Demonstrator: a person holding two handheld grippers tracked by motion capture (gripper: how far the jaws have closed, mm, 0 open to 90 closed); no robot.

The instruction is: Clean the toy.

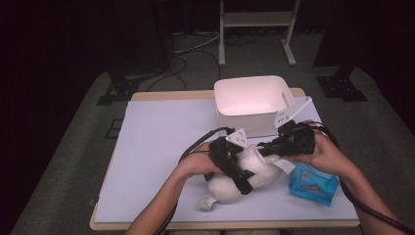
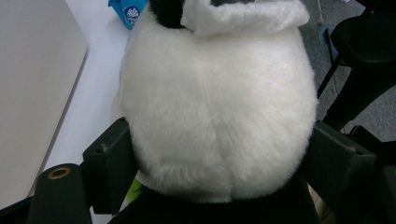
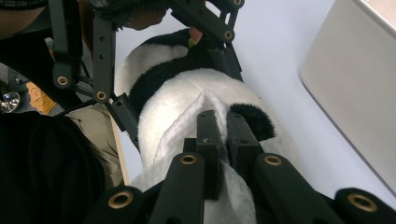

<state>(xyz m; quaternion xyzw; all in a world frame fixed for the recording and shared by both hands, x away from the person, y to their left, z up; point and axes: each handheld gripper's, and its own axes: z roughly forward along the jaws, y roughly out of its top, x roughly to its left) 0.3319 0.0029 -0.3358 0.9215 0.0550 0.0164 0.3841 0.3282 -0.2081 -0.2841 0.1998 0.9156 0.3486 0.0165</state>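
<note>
On the table [image 1: 147, 147], in front of a white bin [image 1: 249, 103], lies a plush panda [image 1: 244, 174]. Left gripper [image 1: 232, 164] clamps its jaws on either side of the panda's round white body. Right gripper [image 1: 274, 147] has its jaws pinched tight on a white cloth [image 3: 187, 126] draped over the panda's head. Just right of the toy sits a blue pack [image 1: 313, 183].

Table [image 1: 156, 142]: bin [image 1: 249, 103], panda [image 1: 244, 176], packet [image 1: 313, 183].
</note>
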